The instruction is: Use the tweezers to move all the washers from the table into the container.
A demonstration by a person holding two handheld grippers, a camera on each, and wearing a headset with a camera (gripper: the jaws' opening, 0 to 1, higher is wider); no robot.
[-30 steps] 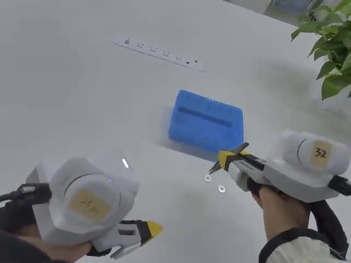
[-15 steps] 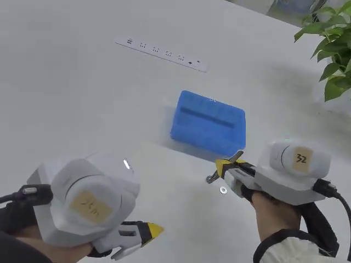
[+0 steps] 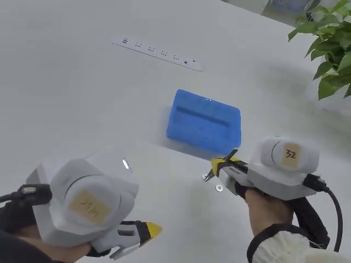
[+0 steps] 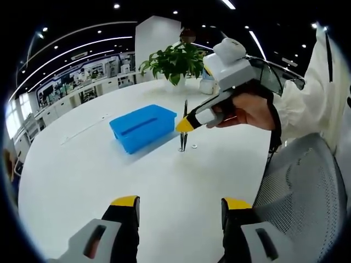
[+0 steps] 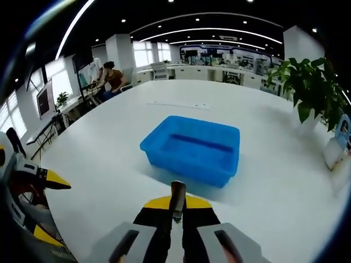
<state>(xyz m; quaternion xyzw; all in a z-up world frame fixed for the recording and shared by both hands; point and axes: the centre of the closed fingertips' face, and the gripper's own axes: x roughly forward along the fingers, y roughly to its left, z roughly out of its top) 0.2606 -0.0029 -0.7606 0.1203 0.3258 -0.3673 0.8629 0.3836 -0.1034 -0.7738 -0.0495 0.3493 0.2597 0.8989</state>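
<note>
My right gripper (image 3: 220, 163) (image 5: 175, 204) is shut on a pair of slim metal tweezers (image 3: 215, 169) (image 4: 184, 129). They point down to the white table just in front of the blue container (image 3: 205, 121) (image 5: 192, 147) (image 4: 143, 127). The tweezer tips rest at the spot of one small washer; whether they grip it I cannot tell. A second washer (image 3: 219, 188) (image 4: 194, 146) lies flat just beside the tips. My left gripper (image 3: 148, 231) (image 4: 181, 204) hovers open at the near left, with nothing between its yellow-tipped jaws.
A white power strip (image 3: 159, 53) lies at the far side of the table (image 3: 82, 109). A green potted plant (image 3: 329, 60) (image 5: 312, 87) stands at the right. A person sits at a distant desk (image 5: 112, 76).
My right gripper has moved left and down, bringing the tweezer tips onto the washer nearer the container. The left gripper has stayed put.
</note>
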